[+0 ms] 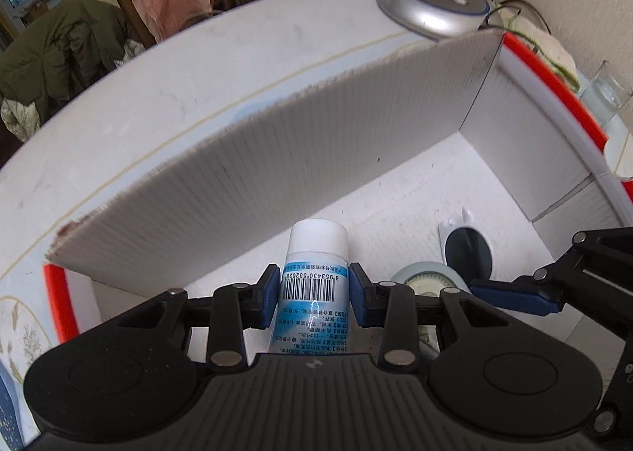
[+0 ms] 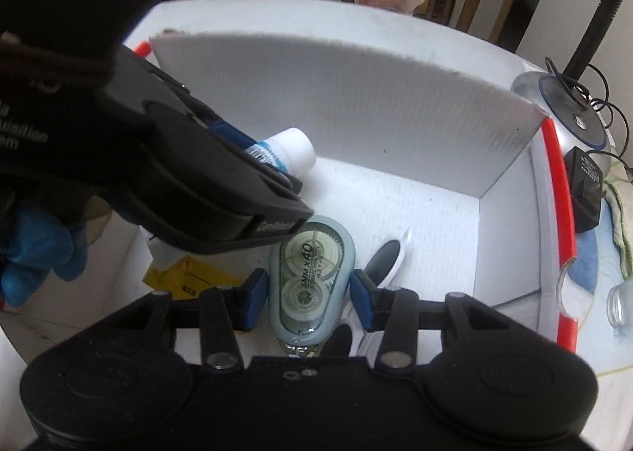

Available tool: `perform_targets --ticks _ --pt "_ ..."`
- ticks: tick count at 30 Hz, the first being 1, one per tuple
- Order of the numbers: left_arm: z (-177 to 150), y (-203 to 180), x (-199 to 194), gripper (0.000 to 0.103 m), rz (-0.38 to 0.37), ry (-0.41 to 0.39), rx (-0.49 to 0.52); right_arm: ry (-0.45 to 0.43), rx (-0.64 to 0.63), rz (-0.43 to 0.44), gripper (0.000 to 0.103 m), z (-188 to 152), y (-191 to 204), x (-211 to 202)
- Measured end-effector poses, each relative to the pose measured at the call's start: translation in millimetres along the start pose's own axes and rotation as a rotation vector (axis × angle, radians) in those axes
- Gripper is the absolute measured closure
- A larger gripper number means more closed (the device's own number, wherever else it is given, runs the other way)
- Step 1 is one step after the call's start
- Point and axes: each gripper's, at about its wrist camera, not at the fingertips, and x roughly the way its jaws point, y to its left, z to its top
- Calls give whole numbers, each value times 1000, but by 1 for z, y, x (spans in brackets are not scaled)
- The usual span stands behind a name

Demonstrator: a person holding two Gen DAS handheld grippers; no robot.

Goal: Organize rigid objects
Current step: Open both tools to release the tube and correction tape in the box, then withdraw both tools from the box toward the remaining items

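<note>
**Tube and correction tape over the white box**

The tube (image 1: pixel 314 288), white-capped with a blue label and barcode, sits between the blue pads of the left tongs (image 1: pixel 315 292), which are closed down onto its body just below the cap. It hangs cap-forward above the floor of the box (image 1: pixel 395 194), near the long corrugated wall. In the right wrist view the same tube (image 2: pixel 290 152) pokes out of the left tongs (image 2: pixel 273 170), tilted cap-down toward the far wall.

The right tongs (image 2: pixel 309 294) bracket the correction tape (image 2: pixel 310 281), a translucent dispenser marked "5MM X 40". The pads stand just beside its flanks; whether they press it or only frame it I cannot tell for certain, though the fit looks snug. The tape appears low over the box floor, beside a small white and dark oval item (image 2: pixel 385 259). A yellow label (image 2: pixel 186 277) lies to the left.

The step in hand looks like setting both pieces down inside the box. To do it well, lower the tube until it lies along the wall before parting the pads, so it does not roll. Keep the two tongs apart, since the left one hangs right above the tape, and place the tape flat, clear of the oval item.

Outside the box, on the tabletop (image 1: pixel 158 95), stands a lamp base (image 1: pixel 431 4).
</note>
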Motion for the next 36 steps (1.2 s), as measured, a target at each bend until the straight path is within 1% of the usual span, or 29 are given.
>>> perform_targets --ticks 3,7,13,16,20,24,28,36 --pt "-2 2 7 67 -9 35 -9 17 6 -2 59 0 0 3" --pt "-4 4 10 67 -13 46 -27 32 11 -1 59 5 0 5" --pt "-9 6 9 66 -18 61 -56 44 9 -13 59 -1 3 5" --pt "-9 8 6 64 -23 62 -69 39 13 -15 59 -1 2 6" --pt "-11 9 -5 63 -31 40 -84 19 35 -12 58 -2 -1 1" --pt "-14 9 -20 59 -32 8 -84 -24 58 2 57 -5 -5 -13" --pt "-19 10 -37 59 -42 -28 -95 -55 68 4 55 -12 -6 -25" --pt "-35 7 -82 59 -52 -125 -109 -123 90 8 53 -24 -4 -57"
